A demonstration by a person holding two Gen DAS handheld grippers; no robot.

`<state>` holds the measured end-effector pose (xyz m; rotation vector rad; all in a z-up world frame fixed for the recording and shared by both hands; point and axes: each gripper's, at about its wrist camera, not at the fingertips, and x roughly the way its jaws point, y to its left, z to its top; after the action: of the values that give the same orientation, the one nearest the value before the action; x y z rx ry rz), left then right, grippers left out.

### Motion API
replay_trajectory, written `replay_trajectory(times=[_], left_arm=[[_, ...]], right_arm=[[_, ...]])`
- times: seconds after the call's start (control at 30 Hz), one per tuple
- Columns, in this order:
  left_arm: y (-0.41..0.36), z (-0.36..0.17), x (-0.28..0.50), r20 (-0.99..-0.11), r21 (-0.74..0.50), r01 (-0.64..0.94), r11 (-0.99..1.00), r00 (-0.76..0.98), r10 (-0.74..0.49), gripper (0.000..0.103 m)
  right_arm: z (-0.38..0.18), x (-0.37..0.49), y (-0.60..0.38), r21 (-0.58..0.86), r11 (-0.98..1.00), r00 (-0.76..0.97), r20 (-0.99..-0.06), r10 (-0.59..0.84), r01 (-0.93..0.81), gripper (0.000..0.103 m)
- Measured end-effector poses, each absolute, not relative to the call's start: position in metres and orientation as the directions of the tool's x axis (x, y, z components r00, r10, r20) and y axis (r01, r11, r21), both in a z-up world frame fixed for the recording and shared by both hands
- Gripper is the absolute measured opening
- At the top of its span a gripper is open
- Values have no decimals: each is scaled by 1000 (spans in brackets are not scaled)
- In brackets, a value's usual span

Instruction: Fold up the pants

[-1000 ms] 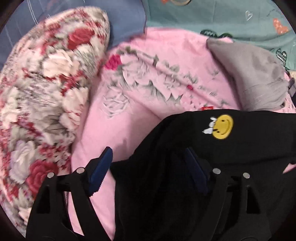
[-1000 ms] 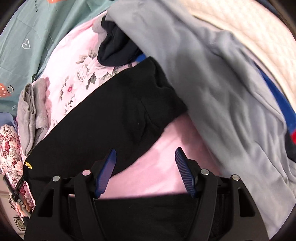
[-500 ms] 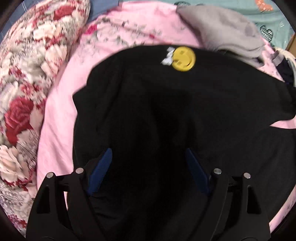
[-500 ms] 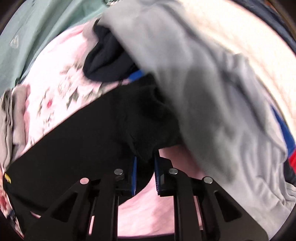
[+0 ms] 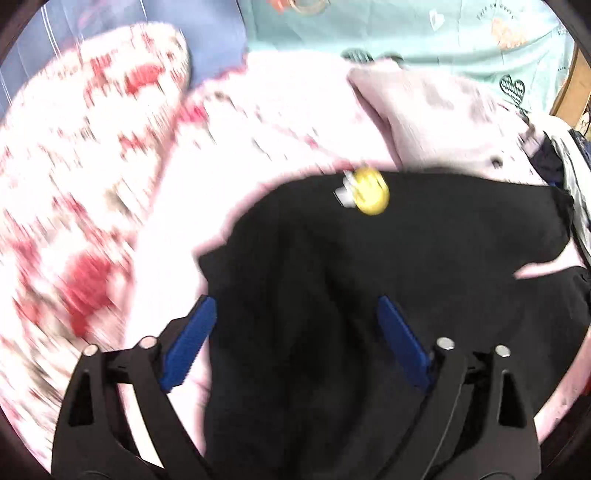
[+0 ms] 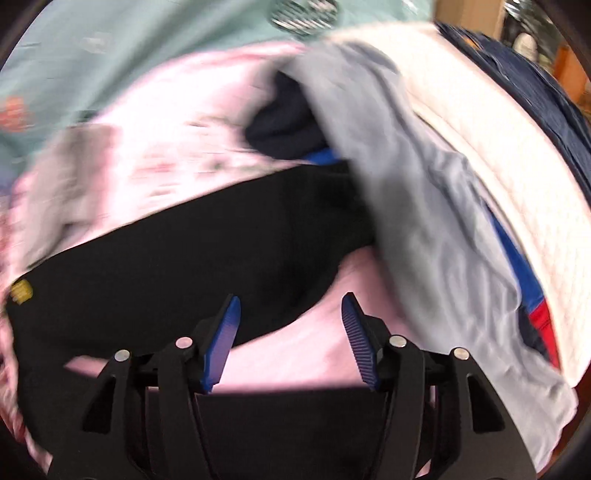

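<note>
The black pants (image 5: 369, 295) lie spread on a pink floral bedsheet (image 5: 295, 122), with a yellow smiley patch (image 5: 371, 190) near their far edge. My left gripper (image 5: 297, 317) is open above the pants, holding nothing. In the right wrist view the pants (image 6: 184, 273) stretch across the middle, their leg end beside a grey garment. My right gripper (image 6: 291, 314) is open over the pink sheet (image 6: 303, 350) at the pants' near edge, empty. Both views are motion-blurred.
A red floral pillow (image 5: 74, 206) lies left of the pants. A folded pale garment (image 5: 443, 118) sits beyond them. A grey garment (image 6: 424, 206), a dark garment (image 6: 288, 125) and a white quilted cover (image 6: 498, 147) lie to the right. Teal bedding (image 5: 424, 33) is behind.
My right gripper was shut on the pants' leg end half a second ago; it has opened and pulled back. My left gripper stayed open and lifted back, showing more bed.
</note>
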<state>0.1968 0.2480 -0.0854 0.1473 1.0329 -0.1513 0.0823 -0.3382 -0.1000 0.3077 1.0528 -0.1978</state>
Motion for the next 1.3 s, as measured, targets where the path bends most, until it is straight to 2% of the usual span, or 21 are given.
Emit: replay_trajectory(times=[0.1,0.2,0.23,0.3,0.33,0.37,0.43,0.47,0.53,0.63,0.7,0.83,0.9,0.93,1.03,1.23,1.27,1.3], left_arm=[[268,-81,238,-872,61,203,977,488,-47,97],[298,-95,288,-883,-16,169,985,459,-93,96],[307,-102,299,-887,-55,153,987,446,-119,92],[321,-123,317,-895,-182,132,974,388,-220,67],[324,-132,317,-895,-228,136,964,361,-263,50],[319,-140,316,-893,-250,143,958,348,-285,48],[316,-147,310,-880,-284,184,941,340,-332,50],[319,-150,310,-873,-292,196,936,345,-345,60],[324,-152,306,-859,-308,199,930,363,-362,66],[333,-154,306,-835,-354,198,914,373,-405,65],[334,-157,307,-834,-358,202,912,370,-409,64],[322,-164,311,-840,-350,232,908,352,-413,61],[310,-165,307,-835,-341,289,895,343,-429,35],[306,-166,306,-838,-332,304,893,339,-427,14],[305,-165,299,-822,-312,325,893,379,-425,11],[318,-149,292,-778,-329,329,885,438,-451,10],[318,-148,291,-775,-330,329,885,440,-453,11],[318,-148,291,-775,-330,329,885,442,-453,10]], right_arm=[[-96,54,-304,196,952,516,-855,49,233,58],[-100,49,-285,189,961,500,-864,64,204,58],[-100,46,-278,178,964,493,-868,60,196,58],[-97,42,-270,135,974,482,-876,30,184,58],[-93,43,-264,114,977,479,-878,13,182,58],[-92,45,-263,106,978,479,-878,7,180,58],[-84,48,-256,77,982,486,-874,-16,170,59],[-78,54,-249,58,986,492,-870,-26,155,58],[-71,68,-231,34,994,498,-867,-21,102,58],[-66,109,-187,27,998,507,-860,48,-49,58],[-66,145,-150,60,978,495,-855,153,-199,58],[-72,212,-66,117,854,364,-869,336,-507,58],[-72,237,-21,144,762,284,-871,401,-631,58],[-73,247,-1,154,715,245,-873,422,-681,58],[-88,276,62,66,619,219,-902,373,-782,58],[-136,310,97,-11,590,185,-954,235,-808,58],[-144,313,97,-23,592,185,-959,214,-806,56],[-147,313,96,-27,589,189,-958,215,-808,46]])
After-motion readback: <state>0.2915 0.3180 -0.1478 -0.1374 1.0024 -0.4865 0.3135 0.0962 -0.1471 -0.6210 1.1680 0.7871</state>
